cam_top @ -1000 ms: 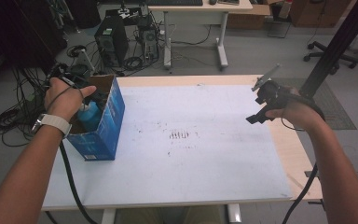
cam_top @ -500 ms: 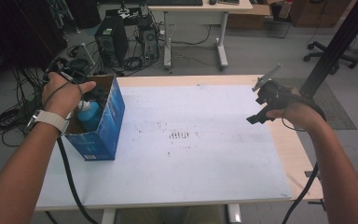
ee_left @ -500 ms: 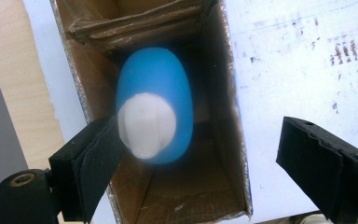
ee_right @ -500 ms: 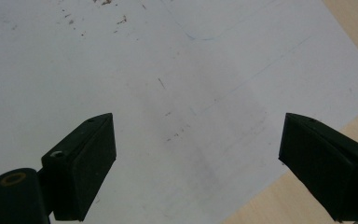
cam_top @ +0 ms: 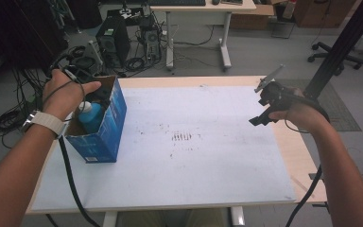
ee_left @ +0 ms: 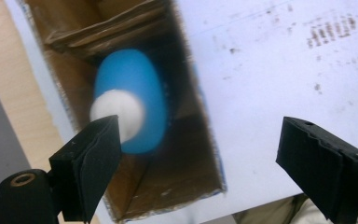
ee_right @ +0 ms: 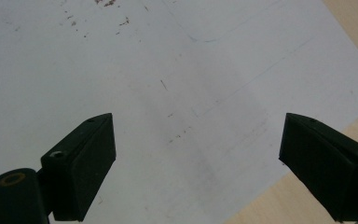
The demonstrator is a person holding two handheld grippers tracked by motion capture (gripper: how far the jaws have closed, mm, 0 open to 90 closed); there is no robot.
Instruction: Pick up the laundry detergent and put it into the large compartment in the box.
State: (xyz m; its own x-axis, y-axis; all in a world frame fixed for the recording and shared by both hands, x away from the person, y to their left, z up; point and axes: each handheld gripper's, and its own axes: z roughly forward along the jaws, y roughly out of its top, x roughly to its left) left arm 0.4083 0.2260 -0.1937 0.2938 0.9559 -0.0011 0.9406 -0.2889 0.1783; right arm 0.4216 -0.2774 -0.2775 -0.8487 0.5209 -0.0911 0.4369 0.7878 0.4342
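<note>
Left gripper (ee_left: 196, 154) over the blue box (cam_top: 105, 127) at the table's left, jaws spread wide, nothing between them. Inside the box, blue bottle (ee_left: 133, 100) with white cap. Farther right, right gripper (ee_right: 196, 158) likewise gaping above the white sheet (cam_top: 208, 156).

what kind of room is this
Probably a lab or workshop: a computer tower and tangled cables sit on the floor, with a desk and an office chair behind the table.

white sheet (cam_top: 208, 156) covers table | computer tower (cam_top: 112, 45) on floor | office chair (cam_top: 333, 49) beyond
</note>
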